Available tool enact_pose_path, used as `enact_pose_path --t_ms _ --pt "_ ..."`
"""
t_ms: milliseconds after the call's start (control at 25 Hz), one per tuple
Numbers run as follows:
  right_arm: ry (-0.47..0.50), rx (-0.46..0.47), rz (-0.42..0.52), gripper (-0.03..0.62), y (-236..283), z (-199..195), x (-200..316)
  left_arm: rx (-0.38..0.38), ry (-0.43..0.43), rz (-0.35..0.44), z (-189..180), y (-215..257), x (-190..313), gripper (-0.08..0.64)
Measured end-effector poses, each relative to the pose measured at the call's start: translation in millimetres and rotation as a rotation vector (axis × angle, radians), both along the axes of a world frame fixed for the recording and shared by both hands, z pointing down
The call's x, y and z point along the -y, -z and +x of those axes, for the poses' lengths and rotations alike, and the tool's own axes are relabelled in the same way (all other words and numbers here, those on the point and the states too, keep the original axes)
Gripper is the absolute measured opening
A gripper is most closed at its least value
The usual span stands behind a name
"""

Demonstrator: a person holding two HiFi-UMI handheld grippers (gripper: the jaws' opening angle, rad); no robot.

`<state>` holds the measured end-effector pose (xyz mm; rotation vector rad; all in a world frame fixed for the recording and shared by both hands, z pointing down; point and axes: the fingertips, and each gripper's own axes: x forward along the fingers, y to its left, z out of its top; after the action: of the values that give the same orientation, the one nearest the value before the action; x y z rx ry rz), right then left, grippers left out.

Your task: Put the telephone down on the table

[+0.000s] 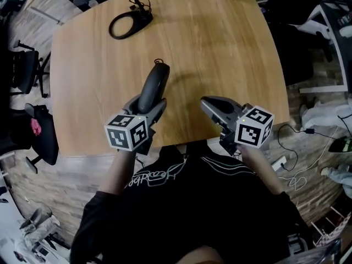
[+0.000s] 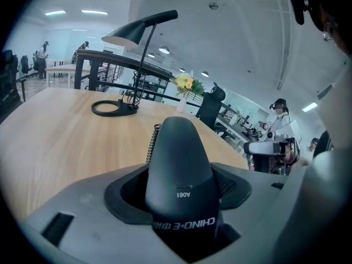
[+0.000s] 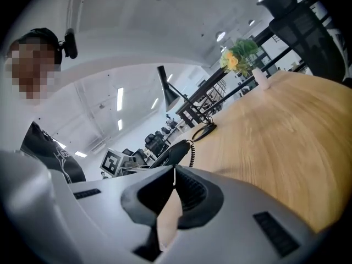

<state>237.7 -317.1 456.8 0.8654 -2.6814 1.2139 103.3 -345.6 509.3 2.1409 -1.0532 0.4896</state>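
The telephone is a black handset [image 1: 152, 87] with a coiled cord [image 2: 151, 141] at its far end. My left gripper [image 1: 147, 104] is shut on its near end, and the handset [image 2: 179, 169] fills the gap between the grey jaws, pointing away over the wooden table [image 1: 220, 48]. Its shadow falls on the wood just to its right. My right gripper [image 1: 205, 101] is to the right over the table's near edge, shut [image 3: 175, 170] with nothing in it. From the right gripper view the handset [image 3: 170, 153] shows to the left.
A black lamp with a ring base [image 1: 127, 25] stands at the table's far left, the lamp [image 2: 140, 29] rising ahead of the handset. A white vase with flowers [image 2: 184, 84] is at the far edge. Office chairs [image 1: 38, 125] stand left of the table, cables [image 1: 300, 147] on the floor right.
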Motion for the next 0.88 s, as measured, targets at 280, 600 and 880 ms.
enact_pose_path --t_ms 280,600,880 --pt "0.075 -0.055 -0.044 0.040 -26 16 11 0.066 0.036 -0.017 12 -37 14 0.290" --pt "0.151 -0.082 -0.042 0.039 -33 16 31 0.070 0.076 -0.056 24 -66 20 0.290" --pt "0.186 -0.111 -0.047 0.040 -45 14 40 0.080 0.075 -0.072 31 -80 27 0.290"
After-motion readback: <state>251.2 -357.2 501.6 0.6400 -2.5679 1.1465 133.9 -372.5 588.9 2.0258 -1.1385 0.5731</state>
